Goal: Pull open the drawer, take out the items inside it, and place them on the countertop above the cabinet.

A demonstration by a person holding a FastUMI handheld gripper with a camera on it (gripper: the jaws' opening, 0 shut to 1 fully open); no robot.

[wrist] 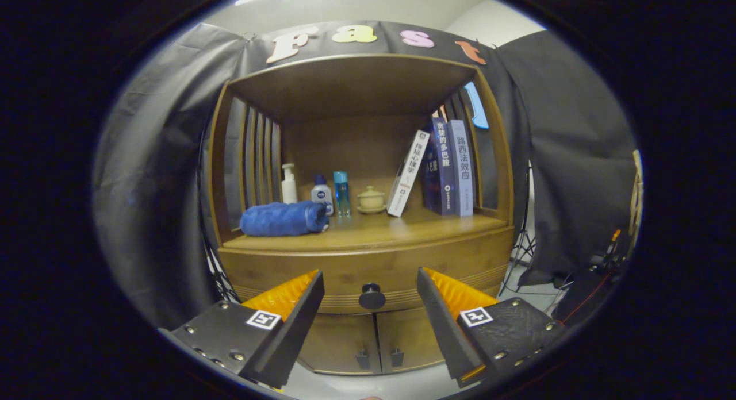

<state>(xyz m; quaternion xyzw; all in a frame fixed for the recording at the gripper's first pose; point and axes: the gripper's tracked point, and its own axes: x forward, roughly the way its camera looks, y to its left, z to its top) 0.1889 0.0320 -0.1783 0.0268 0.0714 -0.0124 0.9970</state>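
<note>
The gripper [371, 276] is hanging spread wide, seemingly short of the closed drawer's [368, 268] knob [372, 296], gripping nothing.

Black cloth [155, 176] hangs as walls at nine and three o'clock. A pale ceiling [345, 6] shows at twelve, grey floor [532, 299] at four with stand legs [520, 256] and cables [598, 273].

wooden cabinet [368, 256] brown | drawer knob [372, 296] black | on its countertop: rolled towel [283, 218] blue | lidded cup [371, 199] cream
</note>
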